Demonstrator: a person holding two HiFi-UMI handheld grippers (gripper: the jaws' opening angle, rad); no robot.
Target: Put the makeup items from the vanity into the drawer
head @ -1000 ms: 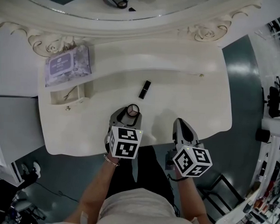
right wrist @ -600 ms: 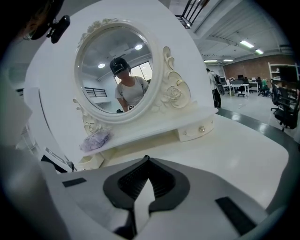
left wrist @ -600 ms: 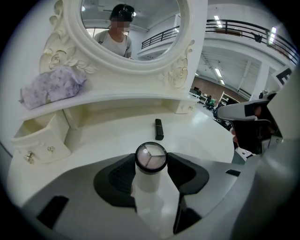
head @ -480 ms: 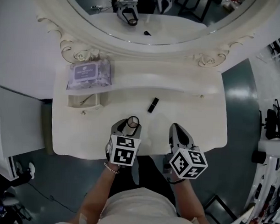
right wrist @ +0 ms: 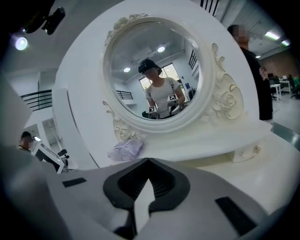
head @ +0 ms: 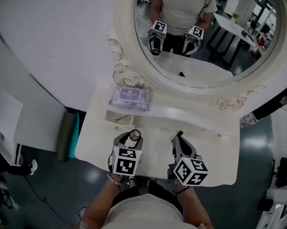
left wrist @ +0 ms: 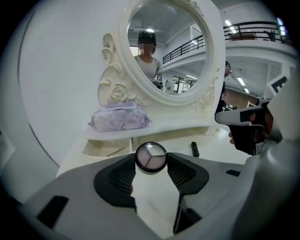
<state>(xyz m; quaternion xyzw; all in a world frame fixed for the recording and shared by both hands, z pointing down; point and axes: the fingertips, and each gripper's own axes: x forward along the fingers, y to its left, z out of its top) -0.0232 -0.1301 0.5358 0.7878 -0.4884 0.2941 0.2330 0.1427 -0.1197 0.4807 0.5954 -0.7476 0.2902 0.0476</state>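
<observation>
The right gripper (right wrist: 147, 160) has its jaws closed tip to tip, with nothing held between them. Beyond it, on the vanity (right wrist: 281, 161), stands a round mirror (right wrist: 154, 70) in a carved white frame, reflecting a person holding two grippers. A lilac wipes pack (right wrist: 126, 149) lies on the shelf at far left. A small knobbed drawer front (right wrist: 248, 152) sits to the right.

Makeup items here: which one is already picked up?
The round eyeshadow compact, clamped in the left gripper; the black lipstick tube lies on the vanity top.

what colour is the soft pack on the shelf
Pale lilac pack with a mottled print; clearest in the left gripper view.
</observation>
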